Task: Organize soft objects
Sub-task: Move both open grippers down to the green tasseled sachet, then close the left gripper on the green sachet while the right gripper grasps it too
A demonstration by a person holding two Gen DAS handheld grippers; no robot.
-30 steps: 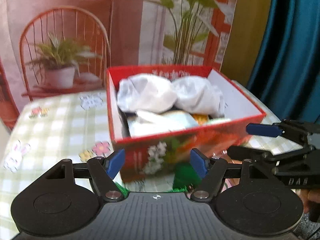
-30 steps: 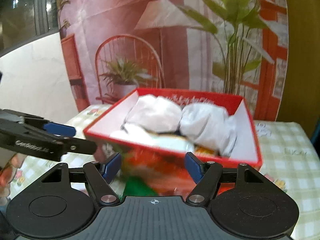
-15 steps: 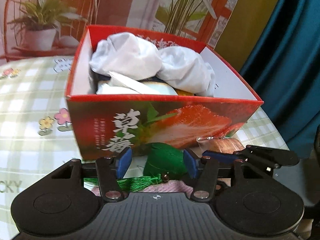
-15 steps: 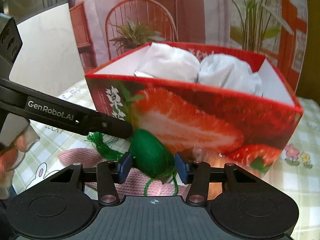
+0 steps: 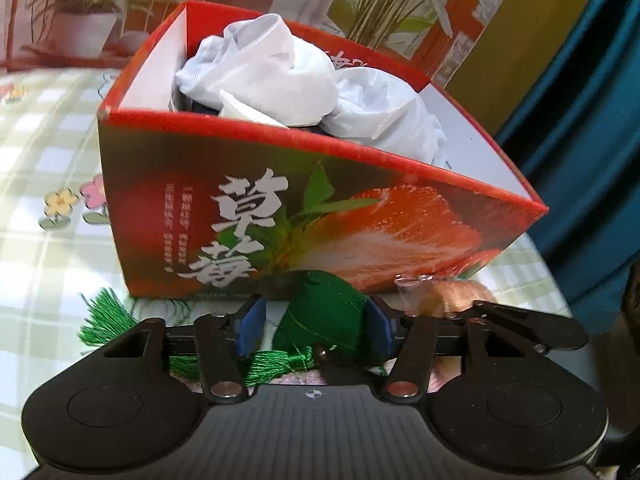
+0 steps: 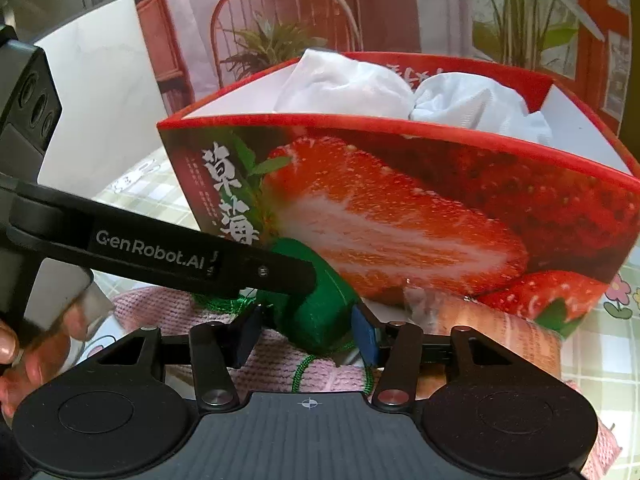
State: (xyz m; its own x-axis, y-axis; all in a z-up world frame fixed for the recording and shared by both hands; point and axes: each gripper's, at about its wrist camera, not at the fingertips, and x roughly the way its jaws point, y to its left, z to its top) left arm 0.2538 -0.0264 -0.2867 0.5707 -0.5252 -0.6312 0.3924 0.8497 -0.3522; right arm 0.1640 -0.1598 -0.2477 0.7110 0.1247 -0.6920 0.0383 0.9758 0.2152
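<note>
A green fabric sachet (image 5: 320, 312) with a green tassel (image 5: 104, 316) lies on a pink knitted cloth (image 6: 272, 368) in front of the red strawberry box (image 5: 360, 232). My left gripper (image 5: 312, 324) straddles the sachet and its jaws are closing; the right pad touches it and a small gap shows at the left pad. My right gripper (image 6: 306, 336) straddles the same sachet (image 6: 316, 320) from the other side. Its jaws are opening, with a gap at the left pad. One finger of the left gripper (image 6: 240, 268) crosses over the sachet in the right wrist view.
The box (image 6: 400, 208) holds bundled white cloths (image 5: 272, 76) and other items below them. A brownish item in clear wrap (image 6: 488, 332) lies by the box's front corner. The checked tablecloth (image 5: 48, 280) spreads to the left, and a teal curtain (image 5: 580, 120) hangs on the right.
Both grippers have sunk from box-rim height to the table in front of the box. Their jaws have narrowed around the green sachet; the right pair has eased slightly since half a second ago.
</note>
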